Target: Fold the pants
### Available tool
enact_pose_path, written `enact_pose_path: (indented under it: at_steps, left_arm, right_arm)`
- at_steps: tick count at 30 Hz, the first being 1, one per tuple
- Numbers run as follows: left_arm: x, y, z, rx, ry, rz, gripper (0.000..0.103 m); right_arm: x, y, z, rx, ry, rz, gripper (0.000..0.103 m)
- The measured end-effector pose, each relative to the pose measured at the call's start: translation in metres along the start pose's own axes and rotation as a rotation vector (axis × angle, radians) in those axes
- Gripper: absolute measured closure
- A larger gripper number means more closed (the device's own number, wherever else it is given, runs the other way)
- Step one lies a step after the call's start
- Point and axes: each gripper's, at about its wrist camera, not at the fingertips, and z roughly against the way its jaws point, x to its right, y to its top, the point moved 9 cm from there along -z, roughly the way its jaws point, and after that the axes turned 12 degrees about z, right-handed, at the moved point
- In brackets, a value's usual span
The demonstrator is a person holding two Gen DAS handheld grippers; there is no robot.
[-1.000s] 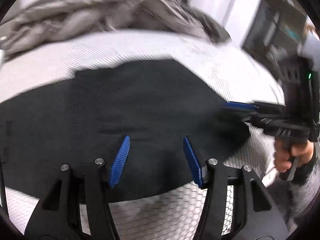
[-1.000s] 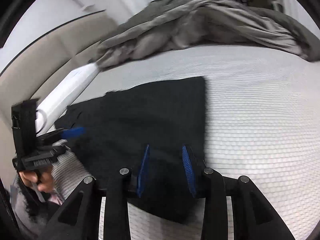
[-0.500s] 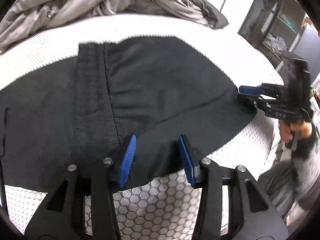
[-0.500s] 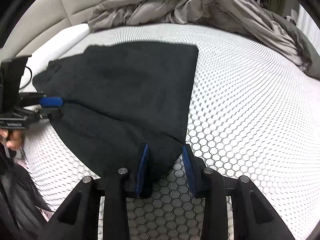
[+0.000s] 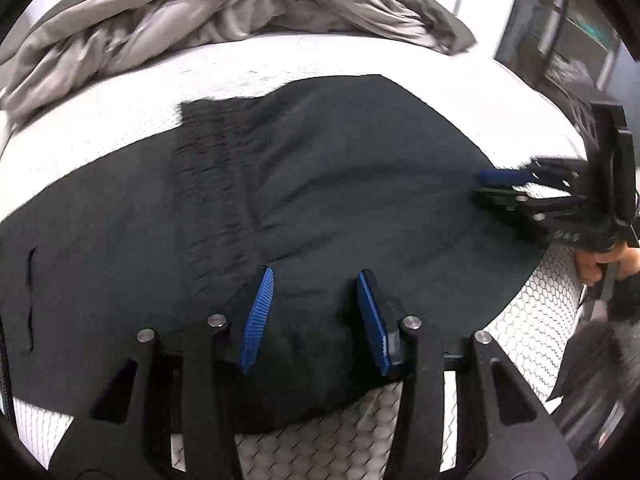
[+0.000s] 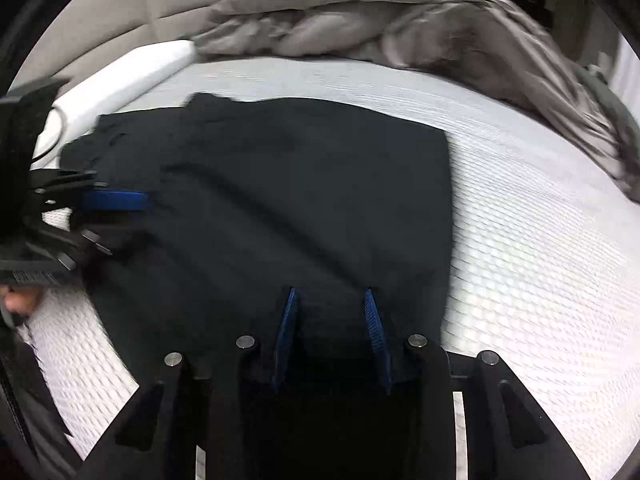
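Note:
Black pants (image 5: 340, 168) lie spread on the white mattress (image 5: 380, 56), with the ribbed waistband (image 5: 208, 168) toward the left. My left gripper (image 5: 316, 316) is at their near edge, and dark cloth is bunched between its blue pads. In the right wrist view it (image 6: 108, 220) grips the left edge of the pants (image 6: 300, 184). My right gripper (image 6: 332, 320) holds the near edge of the cloth, which fills the space between its pads. From the left wrist view it (image 5: 500, 190) sits at the right end of the pants, with a hand (image 5: 600, 264) behind it.
A crumpled grey duvet (image 5: 200, 12) is heaped along the far side of the bed, also the duvet (image 6: 400, 20) in the right wrist view. A beige headboard (image 6: 120, 12) stands far left. Dark shelving (image 5: 572, 40) is beyond the bed's right edge. Bare mattress (image 6: 540, 240) lies right of the pants.
The left jaws narrowed around the near edge of the pants. Both grippers carried the held edge forward and lower, so the cloth that hung taut between them now covers more mattress.

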Motion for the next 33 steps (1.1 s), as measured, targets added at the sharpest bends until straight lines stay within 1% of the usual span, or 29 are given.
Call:
enact_pose_path:
  at_steps: [1, 3, 4, 6, 7, 9, 10, 12, 13, 14, 16, 19, 20, 23, 24, 26, 27, 29, 31, 32, 33]
  left_arm:
    - [-0.001, -0.001, 0.004, 0.003, 0.0, 0.004, 0.061]
    - [-0.001, 0.008, 0.013, 0.04, 0.036, 0.015, 0.061]
    - [0.002, 0.012, 0.02, 0.061, 0.027, 0.019, 0.061]
    - [0.01, 0.024, 0.024, 0.09, 0.002, 0.03, 0.061]
    - [0.016, 0.03, 0.022, 0.094, -0.005, 0.034, 0.061]
    - [0.027, 0.039, 0.008, 0.074, -0.002, 0.03, 0.061]
    - [0.031, 0.043, -0.004, 0.061, 0.012, 0.021, 0.061]
    - [0.029, 0.046, -0.029, 0.023, 0.068, 0.005, 0.061]
    - [0.024, 0.043, -0.036, 0.017, 0.063, 0.016, 0.061]
    - [0.021, 0.043, -0.037, 0.018, 0.033, 0.027, 0.061]
    - [0.016, 0.04, -0.033, 0.017, -0.003, 0.039, 0.061]
    - [0.009, 0.034, -0.024, 0.02, -0.029, 0.059, 0.062]
    - [0.009, 0.031, -0.022, 0.022, -0.015, 0.051, 0.061]
    - [0.012, 0.03, -0.013, 0.03, 0.036, 0.035, 0.061]
    - [0.013, 0.031, -0.009, 0.036, 0.044, 0.031, 0.061]
    - [0.02, 0.044, -0.003, 0.078, 0.045, 0.034, 0.061]
    - [0.021, 0.048, -0.004, 0.081, 0.051, 0.04, 0.061]
    - [0.021, 0.06, -0.02, 0.062, 0.053, 0.071, 0.061]
    - [0.019, 0.064, -0.04, 0.028, 0.06, 0.087, 0.061]
    - [0.016, 0.065, -0.049, 0.027, 0.076, 0.08, 0.061]
    - [0.013, 0.064, -0.053, 0.023, 0.075, 0.071, 0.061]
  right_arm:
    - [0.005, -0.001, -0.003, 0.009, 0.021, -0.028, 0.068]
    - [0.006, -0.001, 0.007, 0.028, 0.029, -0.043, 0.068]
    - [0.004, 0.006, 0.009, 0.048, 0.028, -0.047, 0.068]
    - [0.0, 0.014, 0.018, 0.086, 0.06, -0.064, 0.068]
    - [-0.004, 0.023, 0.016, 0.098, 0.075, -0.076, 0.068]
    - [-0.012, 0.029, 0.008, 0.096, 0.089, -0.077, 0.068]
    - [-0.021, 0.031, 0.003, 0.085, 0.098, -0.068, 0.068]
    - [-0.031, 0.033, -0.014, 0.044, 0.122, -0.044, 0.067]
    - [-0.034, 0.032, -0.022, 0.021, 0.116, -0.019, 0.068]
    - [-0.031, 0.027, -0.024, 0.014, 0.11, 0.018, 0.068]
    - [-0.021, 0.019, -0.02, 0.006, 0.087, 0.043, 0.068]
    - [0.01, 0.0, -0.006, -0.018, -0.012, 0.033, 0.068]
    - [0.019, -0.009, -0.001, -0.023, -0.025, 0.021, 0.068]
    - [0.029, -0.019, 0.017, 0.008, -0.022, -0.016, 0.068]
    - [0.029, -0.015, 0.021, 0.022, -0.026, -0.026, 0.068]
    - [0.025, 0.002, 0.03, 0.081, 0.002, -0.055, 0.068]
    - [0.021, 0.013, 0.029, 0.099, 0.019, -0.068, 0.068]
    - [0.011, 0.036, 0.019, 0.121, 0.033, -0.081, 0.067]
    - [-0.001, 0.051, 0.002, 0.115, 0.054, -0.071, 0.065]
    - [-0.008, 0.057, -0.012, 0.102, 0.081, -0.067, 0.062]
    - [-0.014, 0.058, -0.027, 0.068, 0.104, -0.063, 0.062]
